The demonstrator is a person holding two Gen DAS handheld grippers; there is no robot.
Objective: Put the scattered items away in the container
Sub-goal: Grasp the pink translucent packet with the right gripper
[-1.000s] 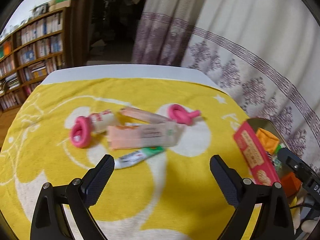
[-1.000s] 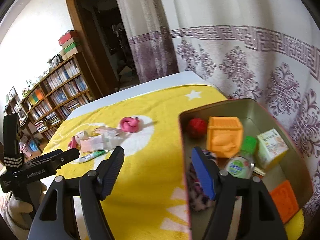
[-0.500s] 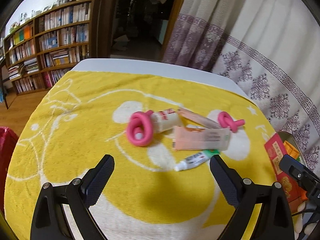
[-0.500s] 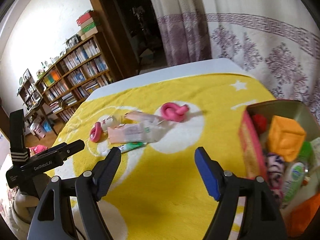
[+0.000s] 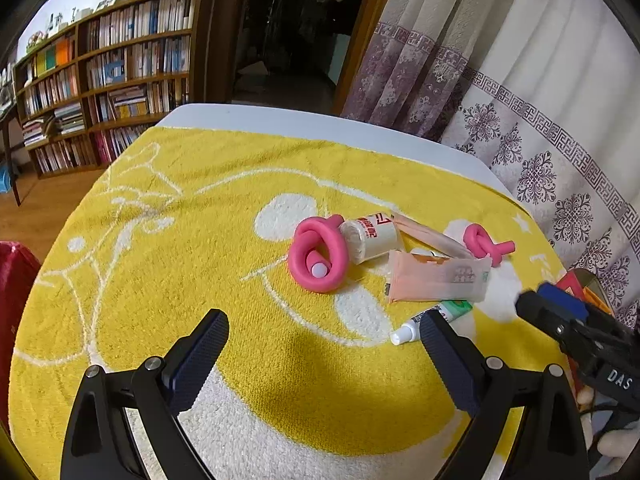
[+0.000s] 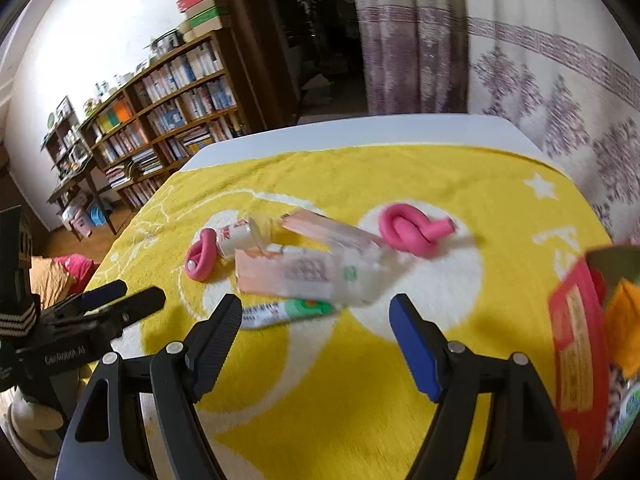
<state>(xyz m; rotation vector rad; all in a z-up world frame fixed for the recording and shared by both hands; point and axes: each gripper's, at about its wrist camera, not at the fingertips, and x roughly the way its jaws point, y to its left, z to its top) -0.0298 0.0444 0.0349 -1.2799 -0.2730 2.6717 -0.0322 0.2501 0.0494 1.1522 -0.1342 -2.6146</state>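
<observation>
Both wrist views had swung leftward since a moment earlier, so the scattered items sat nearer frame center and the container had slid to the right edge. At the bottom of the left wrist view, the left gripper (image 5: 324, 338) hung above the yellow towel (image 5: 200, 208) with its jaws spread wide and nothing between them. At the bottom of the right wrist view, the right gripper (image 6: 316, 324) was likewise spread and empty. Just past its left finger lay a green-and-white tube (image 6: 286, 312), its white cap pointing toward the lower left. Touching it farther up was a pink flat packet (image 6: 296, 274), partly overlying a second pink packet (image 6: 324, 232). Left of these, a small white bottle (image 6: 240, 236) lay on its side beside a pink coiled ring (image 6: 200, 258). Farther right, a knotted pink roll (image 6: 412, 232) sat apart on a white patch. The red-walled container (image 6: 572, 340) filled the right edge, holding an orange block (image 6: 626, 320). Bookshelves (image 6: 160, 108) stood in the upper left.
</observation>
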